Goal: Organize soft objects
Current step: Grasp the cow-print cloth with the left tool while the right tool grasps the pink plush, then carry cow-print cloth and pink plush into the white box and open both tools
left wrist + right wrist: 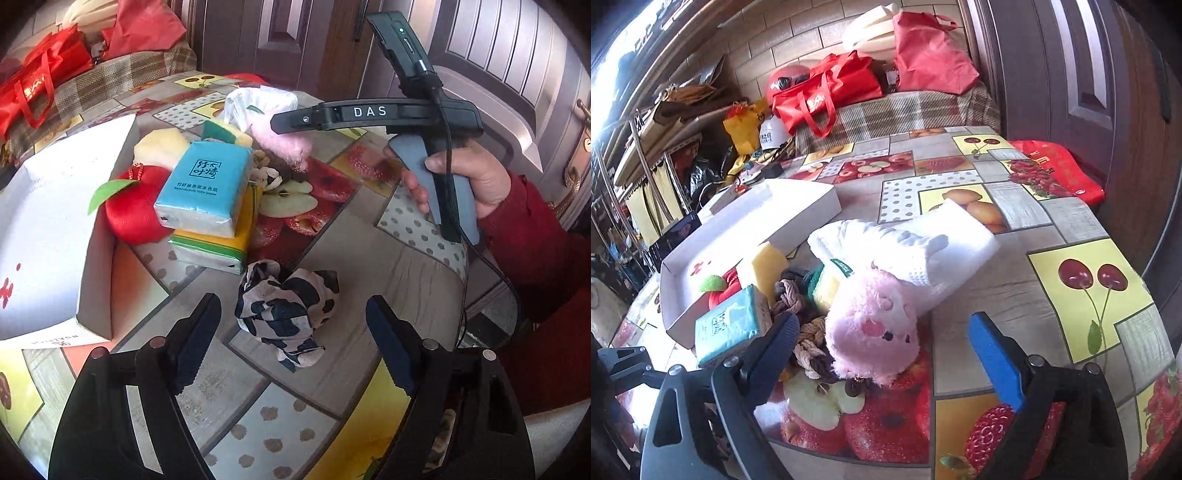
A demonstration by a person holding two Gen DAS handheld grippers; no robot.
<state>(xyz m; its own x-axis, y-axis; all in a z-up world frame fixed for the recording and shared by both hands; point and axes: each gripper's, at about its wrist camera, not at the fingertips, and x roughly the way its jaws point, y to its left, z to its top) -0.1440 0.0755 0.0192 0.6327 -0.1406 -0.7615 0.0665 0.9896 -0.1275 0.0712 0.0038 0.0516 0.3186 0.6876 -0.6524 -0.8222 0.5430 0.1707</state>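
We have two grippers over a table with a fruit-picture cloth, and a heap of soft things waits to be tidied. Our left gripper has its jaws spread, and nothing is pinched in them. The black and white scarf lies crumpled on the table near the edge closest to us, right in the gap between those jaws, but the pads do not press it. Our right gripper also has its jaws spread and holds nothing. It points at the pink plush toy, which lies on the table just in front of it, leaning on a white towel. Beside the toy are a knotted rope, a blue tissue pack stacked on a yellow tissue pack, a red plush apple and a yellow sponge. A white box sits open at the left side of the table, touching the apple, and it looks empty. We think this is the start of the job: each gripper is lining up on one soft thing. Next, we think the left gripper needs to go down a little and squeeze the scarf, then carry it over to the box. The scarf is floppy, so it may dangle or slip.
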